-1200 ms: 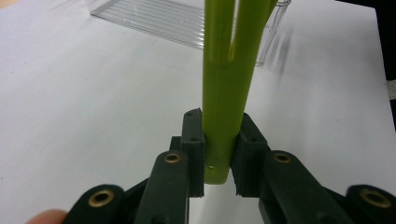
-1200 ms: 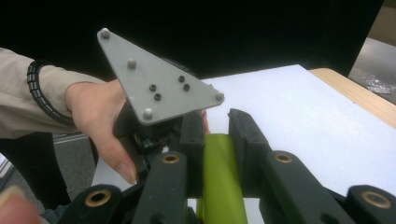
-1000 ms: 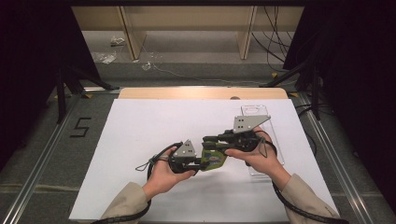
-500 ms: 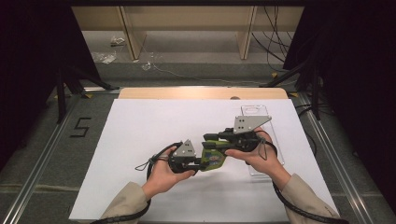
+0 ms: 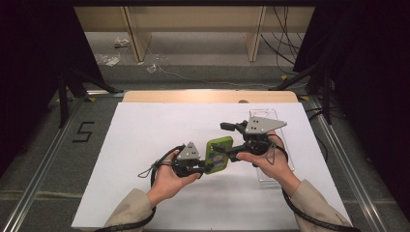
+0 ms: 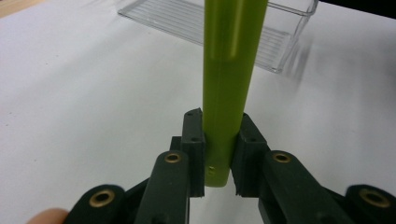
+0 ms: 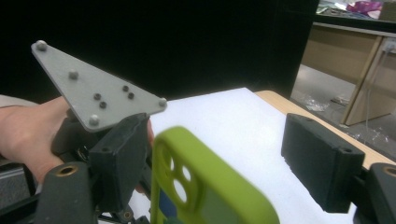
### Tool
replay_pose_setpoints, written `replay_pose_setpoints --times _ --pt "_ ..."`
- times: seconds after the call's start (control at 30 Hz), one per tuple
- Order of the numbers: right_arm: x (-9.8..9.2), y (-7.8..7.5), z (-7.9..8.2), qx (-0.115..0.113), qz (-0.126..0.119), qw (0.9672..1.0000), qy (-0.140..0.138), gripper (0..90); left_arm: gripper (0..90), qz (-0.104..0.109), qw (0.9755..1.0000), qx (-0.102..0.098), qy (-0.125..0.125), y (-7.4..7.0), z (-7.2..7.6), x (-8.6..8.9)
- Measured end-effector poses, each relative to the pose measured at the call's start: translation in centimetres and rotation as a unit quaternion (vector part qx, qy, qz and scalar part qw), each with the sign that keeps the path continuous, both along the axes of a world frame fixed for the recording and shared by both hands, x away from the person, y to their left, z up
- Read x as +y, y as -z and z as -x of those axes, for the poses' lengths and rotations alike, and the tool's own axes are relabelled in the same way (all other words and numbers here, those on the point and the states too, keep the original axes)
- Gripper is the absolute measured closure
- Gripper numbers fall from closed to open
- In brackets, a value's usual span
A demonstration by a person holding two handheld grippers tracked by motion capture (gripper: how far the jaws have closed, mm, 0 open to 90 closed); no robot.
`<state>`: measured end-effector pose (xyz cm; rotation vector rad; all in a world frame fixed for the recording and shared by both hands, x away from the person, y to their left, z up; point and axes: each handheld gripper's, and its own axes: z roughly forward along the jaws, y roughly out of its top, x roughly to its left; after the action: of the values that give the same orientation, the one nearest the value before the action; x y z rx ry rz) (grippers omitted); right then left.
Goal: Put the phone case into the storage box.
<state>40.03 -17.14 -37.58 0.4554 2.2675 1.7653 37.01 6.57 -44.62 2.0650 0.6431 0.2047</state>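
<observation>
From left to right: our left gripper (image 5: 200, 166) stays out of motion, clamped on the green phone case (image 5: 218, 154), whose long axis runs away from it toward the clear tray (image 5: 280, 145). Our right gripper (image 5: 231, 153), nearer that tray, has just opened its jaws off the case.

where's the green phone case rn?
High view: green phone case sits mid-table between both grippers, clamped by the left gripper, just left of the clear tray; the right gripper stands open around it.
</observation>
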Motion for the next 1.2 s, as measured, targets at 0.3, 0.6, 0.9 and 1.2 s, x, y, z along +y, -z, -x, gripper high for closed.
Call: replay_pose_setpoints --times 0.3,0.6,0.9,1.2 --pt "-0.2 0.5 -0.2 0.007 -0.018 0.9994 0.03 20.8 77.1 0.005 0.9989 -0.004 -0.046 -0.2 -0.1 0.5" --pt "-0.3 0.8 -0.3 0.012 -0.018 0.9985 0.05 16.9 77.0 0.007 0.9982 -0.005 -0.06 -0.3 -0.1 0.6" --pt "-0.1 1.1 -0.3 0.011 -0.017 0.9981 0.059 16.1 77.0 0.008 0.9972 -0.006 -0.074 -0.4 -0.2 0.8" --pt "-0.1 1.2 -0.2 0.012 -0.02 0.9976 0.064 15.8 77.0 0.01 0.9963 -0.006 -0.085 -0.5 -0.2 0.9"
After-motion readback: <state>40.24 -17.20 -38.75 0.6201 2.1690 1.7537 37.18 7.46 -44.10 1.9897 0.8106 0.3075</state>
